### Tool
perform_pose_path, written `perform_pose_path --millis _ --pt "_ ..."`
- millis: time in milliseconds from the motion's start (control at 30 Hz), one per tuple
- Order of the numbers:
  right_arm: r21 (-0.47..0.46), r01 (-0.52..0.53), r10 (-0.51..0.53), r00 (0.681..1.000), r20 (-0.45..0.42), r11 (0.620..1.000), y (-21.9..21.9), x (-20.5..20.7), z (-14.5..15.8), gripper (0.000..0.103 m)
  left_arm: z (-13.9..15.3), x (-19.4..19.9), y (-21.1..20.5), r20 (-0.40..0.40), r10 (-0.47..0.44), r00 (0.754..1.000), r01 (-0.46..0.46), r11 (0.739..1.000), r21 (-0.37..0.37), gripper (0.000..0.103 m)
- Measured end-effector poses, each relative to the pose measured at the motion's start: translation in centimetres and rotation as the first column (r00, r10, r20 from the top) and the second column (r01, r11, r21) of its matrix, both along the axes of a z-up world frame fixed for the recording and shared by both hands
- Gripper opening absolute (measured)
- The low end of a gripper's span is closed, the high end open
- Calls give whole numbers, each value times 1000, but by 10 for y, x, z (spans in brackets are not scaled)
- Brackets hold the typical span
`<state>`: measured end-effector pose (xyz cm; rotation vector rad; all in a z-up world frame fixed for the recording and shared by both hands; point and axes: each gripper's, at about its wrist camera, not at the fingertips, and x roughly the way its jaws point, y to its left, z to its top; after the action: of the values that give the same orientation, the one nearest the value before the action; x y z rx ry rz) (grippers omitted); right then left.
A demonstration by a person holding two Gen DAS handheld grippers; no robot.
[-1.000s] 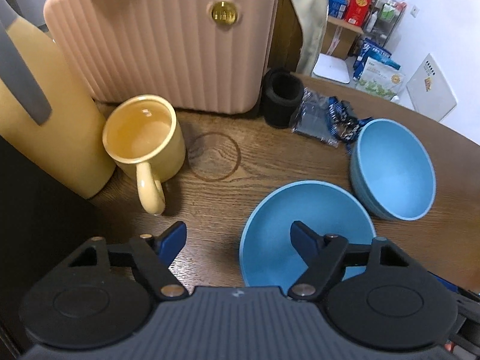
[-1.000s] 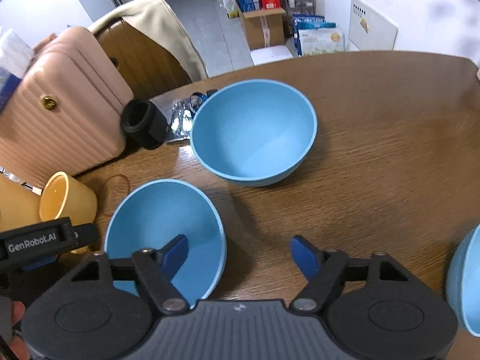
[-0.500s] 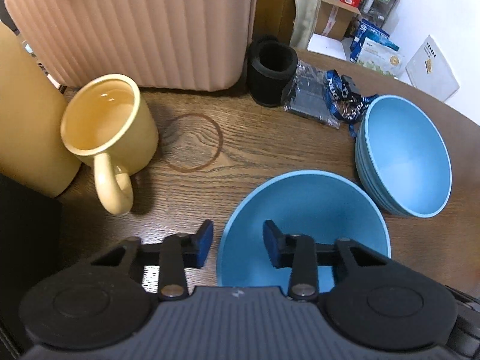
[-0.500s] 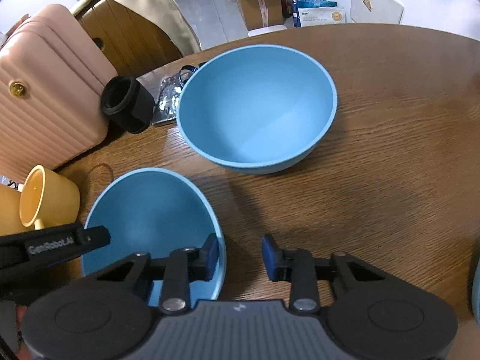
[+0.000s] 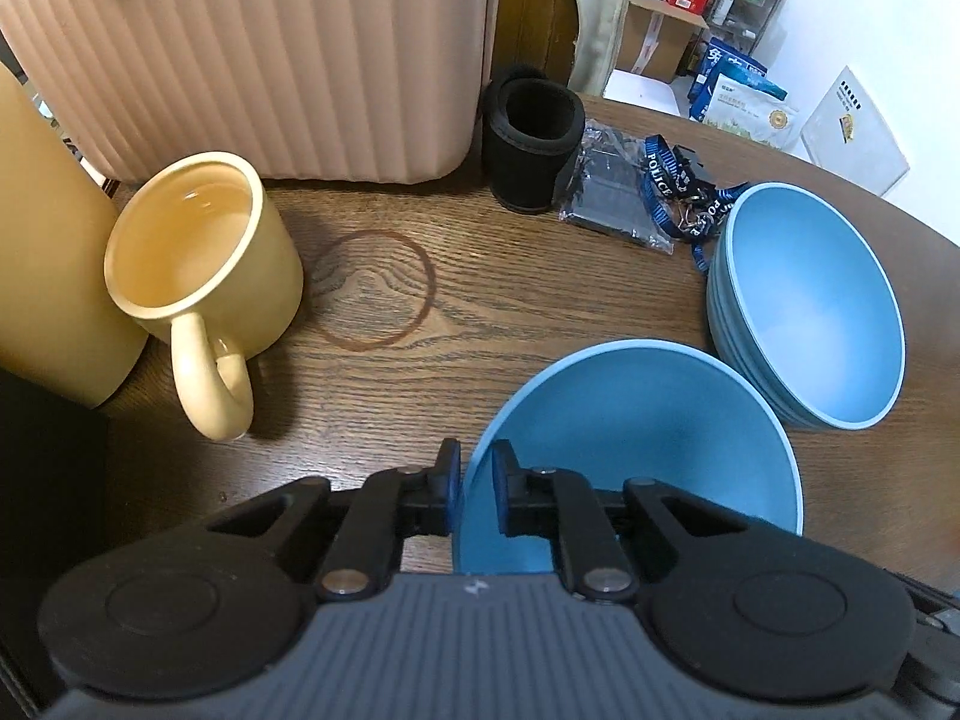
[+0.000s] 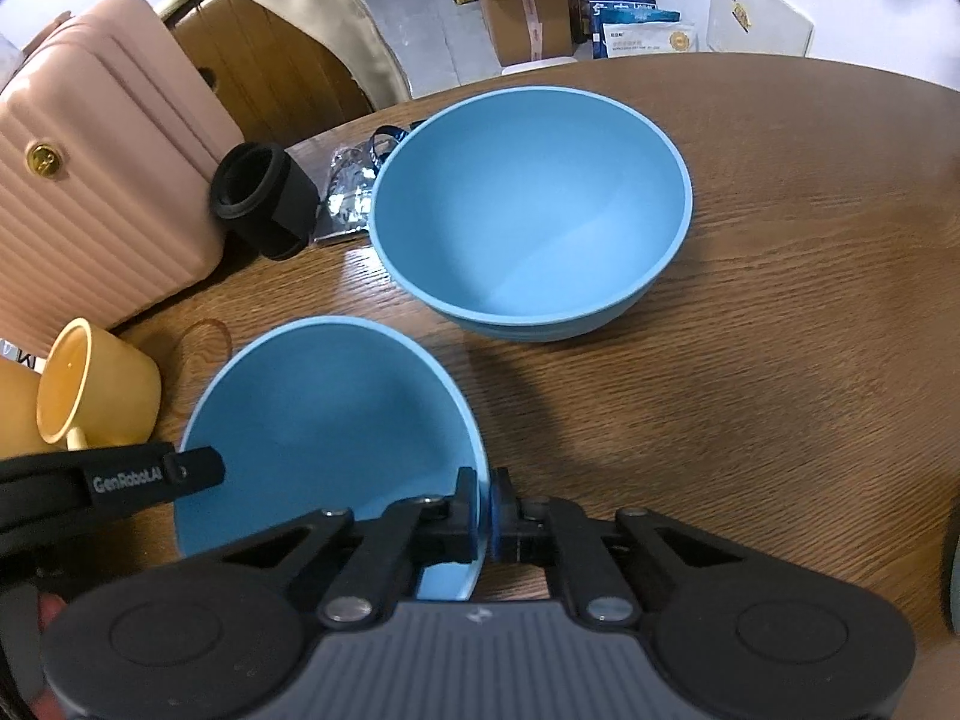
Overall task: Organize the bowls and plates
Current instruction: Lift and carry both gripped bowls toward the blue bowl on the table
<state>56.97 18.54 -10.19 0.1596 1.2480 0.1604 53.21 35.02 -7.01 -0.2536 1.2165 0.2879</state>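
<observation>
A single blue bowl [image 5: 648, 438] sits near me on the wooden table. My left gripper [image 5: 476, 489] is shut on its left rim. My right gripper [image 6: 485, 510] is shut on the right rim of the same bowl [image 6: 324, 420]. Beyond it stands a stack of blue bowls [image 5: 810, 306], also in the right wrist view [image 6: 528, 210]. The left gripper's black arm [image 6: 114, 480] shows at the left of the right wrist view.
A yellow mug [image 5: 198, 276] and a tall yellow container [image 5: 42, 252] stand at the left. A pink ribbed suitcase [image 5: 258, 54], a black cup sleeve [image 5: 534, 144] and a lanyard on a plastic bag [image 5: 654, 192] lie behind. The table edge [image 6: 780, 63] curves at the back right.
Both grippers went from wide open to shut on opposite rims of the near blue bowl. Both cameras moved in closer to it.
</observation>
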Motion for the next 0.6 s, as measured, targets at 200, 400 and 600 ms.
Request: perform_pose_path --millis 200,400,600 --pt "-1 3 -3 1000 18 1000 -2 -3 5 4 5 -3 -3 18 -6 1000 6 1000 7 12" --pt "-2 6 -6 999 32 1000 -3 -9 11 4 10 -8 -5 30 -9 1000 9 1000 13 12" --pt "1 12 -12 999 48 1000 -5 -18 18 4 18 -15 -8 46 -17 999 16 1000 17 12"
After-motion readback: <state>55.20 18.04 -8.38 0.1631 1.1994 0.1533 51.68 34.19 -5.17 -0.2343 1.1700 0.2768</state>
